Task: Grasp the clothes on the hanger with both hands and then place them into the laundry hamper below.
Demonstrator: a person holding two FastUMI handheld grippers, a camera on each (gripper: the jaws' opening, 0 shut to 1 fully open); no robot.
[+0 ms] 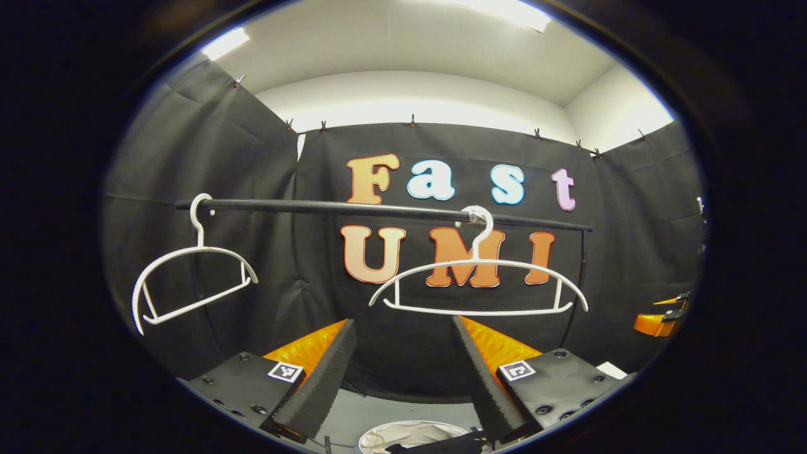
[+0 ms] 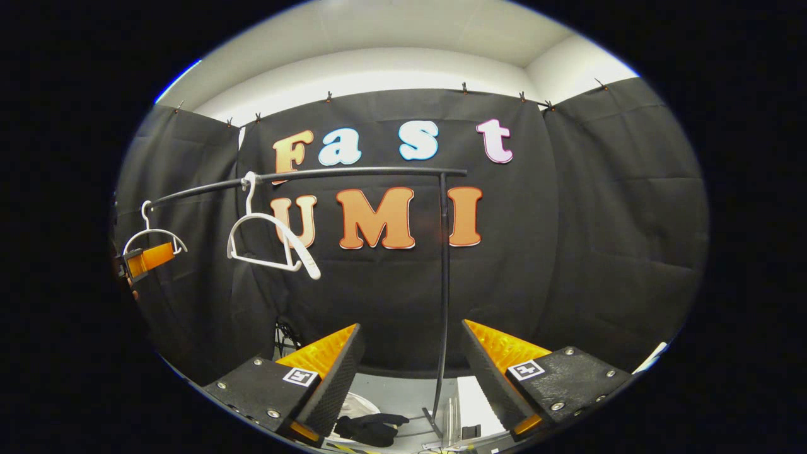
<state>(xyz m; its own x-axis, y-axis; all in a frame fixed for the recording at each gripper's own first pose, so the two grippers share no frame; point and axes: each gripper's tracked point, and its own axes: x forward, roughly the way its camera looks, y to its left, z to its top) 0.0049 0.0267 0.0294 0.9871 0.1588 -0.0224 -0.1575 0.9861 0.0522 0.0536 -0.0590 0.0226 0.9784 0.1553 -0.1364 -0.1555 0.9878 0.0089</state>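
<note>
**Fingers spread wide, hangers bare, garment down below**

Both pairs of fingers stood wide apart with nothing between them: the left gripper [image 1: 403,372] faced the booth's back wall, and the right gripper [image 2: 410,378] did the same from farther along.

A long black metal rail [image 1: 378,209] ran across the booth on a thin black upright post [image 2: 444,284]. From it hung two white plastic clothes hangers, both bare: one [image 1: 479,277] square to the left gripper view, the other [image 1: 189,271] turned aside near the rail's far end.

Low at the bottom of the left gripper view sat the round, pale-rimmed laundry hamper [image 1: 413,435], pale cloth showing inside it. A dark, crumpled garment [image 2: 369,427] lay beside the post's foot in the right gripper view; whether it rested in the hamper I could not tell.
</note>
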